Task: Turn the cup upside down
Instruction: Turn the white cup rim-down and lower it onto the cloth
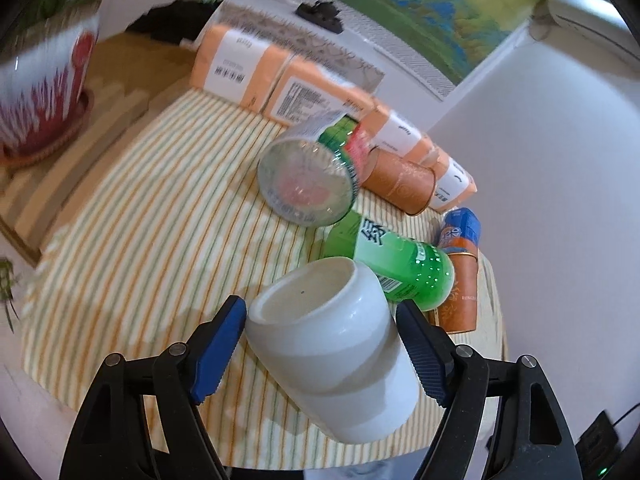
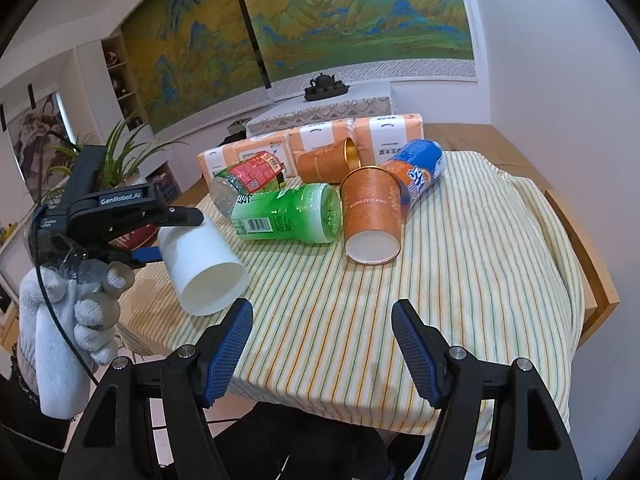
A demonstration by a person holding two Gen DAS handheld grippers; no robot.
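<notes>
A white cup [image 1: 332, 352] is held between the blue pads of my left gripper [image 1: 320, 344], tilted, its hollow base end facing away from the camera. In the right wrist view the same white cup [image 2: 204, 264] hangs tilted above the left edge of the striped cloth, open mouth toward the lower right, gripped by my left gripper [image 2: 168, 236] in a gloved hand. My right gripper [image 2: 322, 344] is open and empty above the near part of the cloth.
A striped cloth [image 2: 460, 264] covers the table. On it lie a green bottle [image 2: 288, 212], a clear red-labelled bottle [image 2: 248, 180], an orange paper cup [image 2: 372, 212], another orange cup [image 2: 328, 160], a blue-orange bottle [image 2: 420, 168] and orange packs [image 2: 320, 140]. A potted plant [image 1: 44, 92] stands left.
</notes>
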